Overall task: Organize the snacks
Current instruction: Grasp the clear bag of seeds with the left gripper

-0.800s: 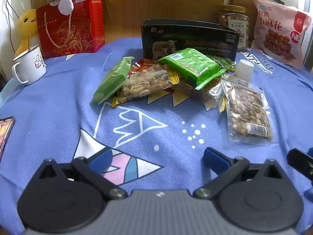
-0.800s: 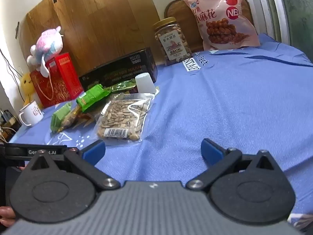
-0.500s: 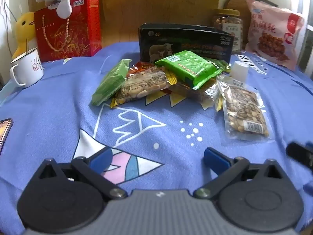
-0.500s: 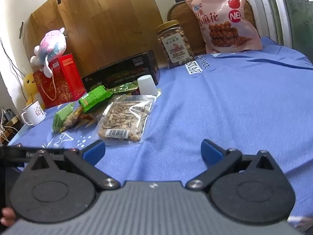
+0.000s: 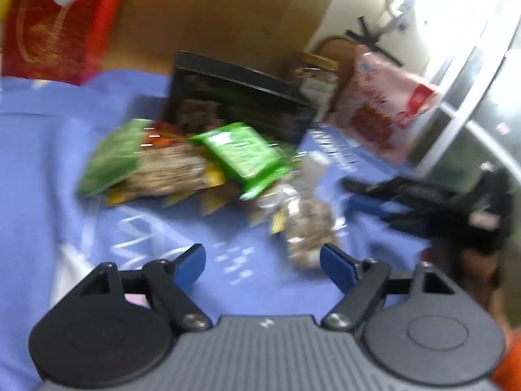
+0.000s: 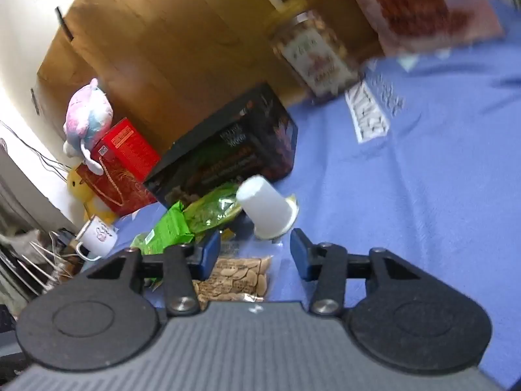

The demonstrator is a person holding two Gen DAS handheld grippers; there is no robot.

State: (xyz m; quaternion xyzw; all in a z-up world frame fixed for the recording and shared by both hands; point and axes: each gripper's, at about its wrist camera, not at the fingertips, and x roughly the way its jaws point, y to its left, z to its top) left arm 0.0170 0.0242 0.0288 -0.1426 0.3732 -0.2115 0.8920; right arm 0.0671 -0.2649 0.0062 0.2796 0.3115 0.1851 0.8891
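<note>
Two grippers, left (image 5: 262,262) and right (image 6: 255,249), gape unclenched over crinkly snack packets (image 5: 241,154) on blue cloth (image 6: 407,195)

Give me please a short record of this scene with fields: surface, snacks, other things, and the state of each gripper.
surface: blue cloth
snacks: green packet, clear seed bag, nut jar, pink snack bag
other things: black box, white cup upside down, red gift bag, mug
left gripper: open, holds nothing
right gripper: open, over the seed bag, near the cup
</note>
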